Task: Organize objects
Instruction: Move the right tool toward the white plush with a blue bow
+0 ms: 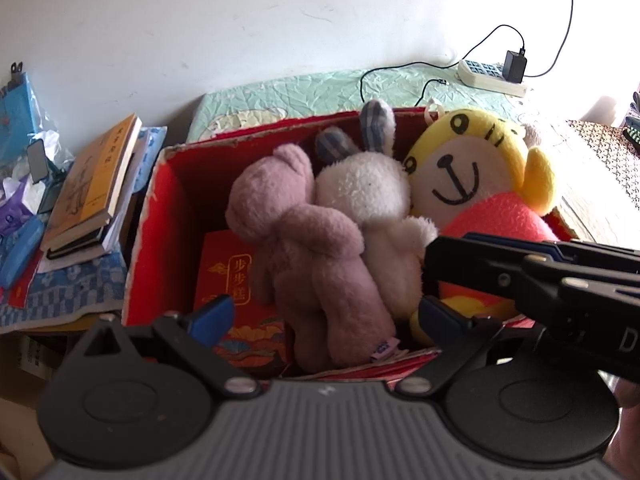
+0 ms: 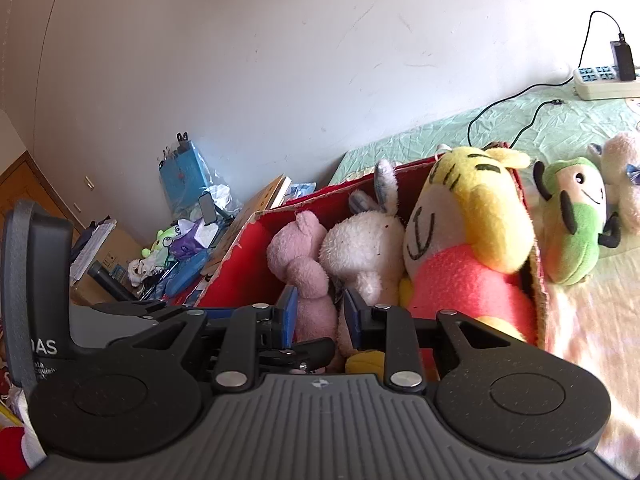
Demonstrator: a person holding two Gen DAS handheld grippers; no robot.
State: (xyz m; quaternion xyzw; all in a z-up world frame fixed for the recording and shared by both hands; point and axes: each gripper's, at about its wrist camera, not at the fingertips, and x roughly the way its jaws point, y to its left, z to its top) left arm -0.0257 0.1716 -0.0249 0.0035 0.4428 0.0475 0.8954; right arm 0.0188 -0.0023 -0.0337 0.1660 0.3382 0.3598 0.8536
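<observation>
Here, in the left wrist view, the red box [image 1: 160, 200] fills the middle of the frame, and three plush toys lie packed side by side in it: the pink bear [image 1: 304, 248] at centre, the white rabbit [image 1: 376, 208] pressed against its right flank, and the yellow tiger [image 1: 480, 176] at upper right, its head riding above the far rim. The left gripper [image 1: 326, 312] hangs at the bottom centre with its blue pads wide apart, the bear's legs between them but neither pad seen touching, so it holds nothing. The right gripper [image 1: 448, 276] crosses in from the right edge, over the tiger's pink body. In the right wrist view the box [image 2: 248, 264] sits at centre, and the right gripper [image 2: 318, 316] shows its pads at lower centre set a little apart, on either side of the pink bear's [image 2: 300, 256] lower body (close, though I cannot tell whether they press it). A green plush [image 2: 576, 232] and a pale plush [image 2: 624, 176] lie outside the box at the right edge, on the bedcover [image 2: 440, 132], presumably yet to go in. The risk, as I judge it, is crowding: the two tools work near each other over the same box and could knock together, and pushing another toy in could lever the tiger out over the rim, since it already sits high.
</observation>
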